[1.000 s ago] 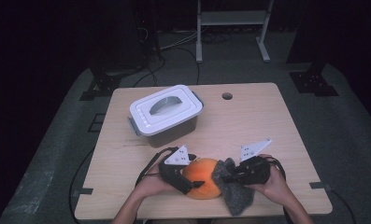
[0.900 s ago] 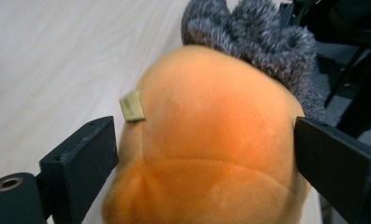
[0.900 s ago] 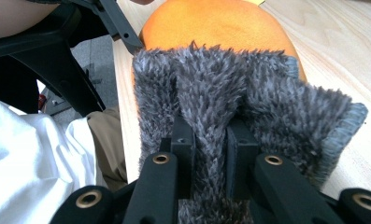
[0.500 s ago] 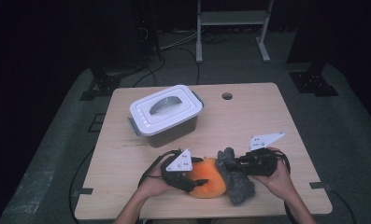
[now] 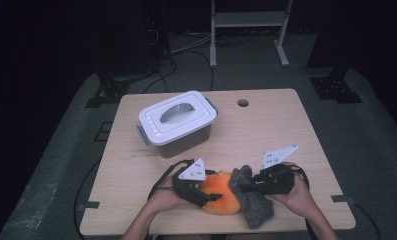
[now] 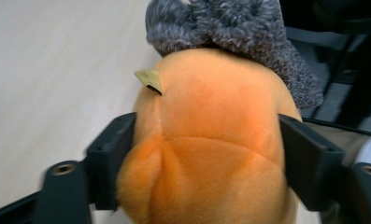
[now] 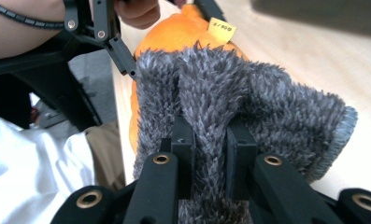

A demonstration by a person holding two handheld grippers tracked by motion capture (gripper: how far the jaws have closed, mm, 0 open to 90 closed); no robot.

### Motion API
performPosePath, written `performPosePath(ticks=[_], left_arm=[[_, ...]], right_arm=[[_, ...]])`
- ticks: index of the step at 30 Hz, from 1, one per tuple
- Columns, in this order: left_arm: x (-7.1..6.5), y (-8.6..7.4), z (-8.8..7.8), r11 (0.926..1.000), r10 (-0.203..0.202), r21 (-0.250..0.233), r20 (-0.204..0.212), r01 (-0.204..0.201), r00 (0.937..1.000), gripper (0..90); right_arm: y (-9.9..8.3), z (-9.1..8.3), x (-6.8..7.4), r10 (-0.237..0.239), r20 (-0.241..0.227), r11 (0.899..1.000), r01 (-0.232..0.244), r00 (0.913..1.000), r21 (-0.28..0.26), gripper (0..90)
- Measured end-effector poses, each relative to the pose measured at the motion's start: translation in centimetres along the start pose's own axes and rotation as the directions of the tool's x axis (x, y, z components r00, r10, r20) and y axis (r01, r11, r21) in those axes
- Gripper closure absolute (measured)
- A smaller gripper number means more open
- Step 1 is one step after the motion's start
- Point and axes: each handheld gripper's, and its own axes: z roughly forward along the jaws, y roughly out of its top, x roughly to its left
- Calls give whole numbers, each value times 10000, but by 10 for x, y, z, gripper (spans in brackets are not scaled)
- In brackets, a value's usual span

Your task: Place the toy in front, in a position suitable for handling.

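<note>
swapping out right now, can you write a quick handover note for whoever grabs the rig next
Left tool: jaws have just been closing, now clamped on the sides of the orange plush toy.
Right tool: shut on a fold of the grey fuzzy cloth.
Both lie at the near edge of the table, cloth against the toy's right side.
Lidded white container sits behind, lid on.
Done: both things gripped. Left: probably part cloth from toy or pack them away; the container is not yet opened.

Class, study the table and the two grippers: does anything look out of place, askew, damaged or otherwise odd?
Nothing looks damaged or spilled. The lidded box sits askew to the table edges. The grey fuzzy cloth is bunched where the right gripper pinches a fold of it, and it drapes partly over the orange plush toy, which the left gripper squeezes.
</note>
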Motion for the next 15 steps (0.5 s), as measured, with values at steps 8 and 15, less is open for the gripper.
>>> performPosePath(ticks=[8, 15], left_arm=[[5, -3, 4, 9977, -673, 26, 213, 673, 9975, 140], [3, -5, 1, 9979, -631, -117, 484, 637, 9968, 253]], right_arm=[[6, 7, 2, -154, 373, 9999, 157, 9992, -65, 766], [12, 6, 12, -544, 474, 9985, 548, 9974, -65, 765]])
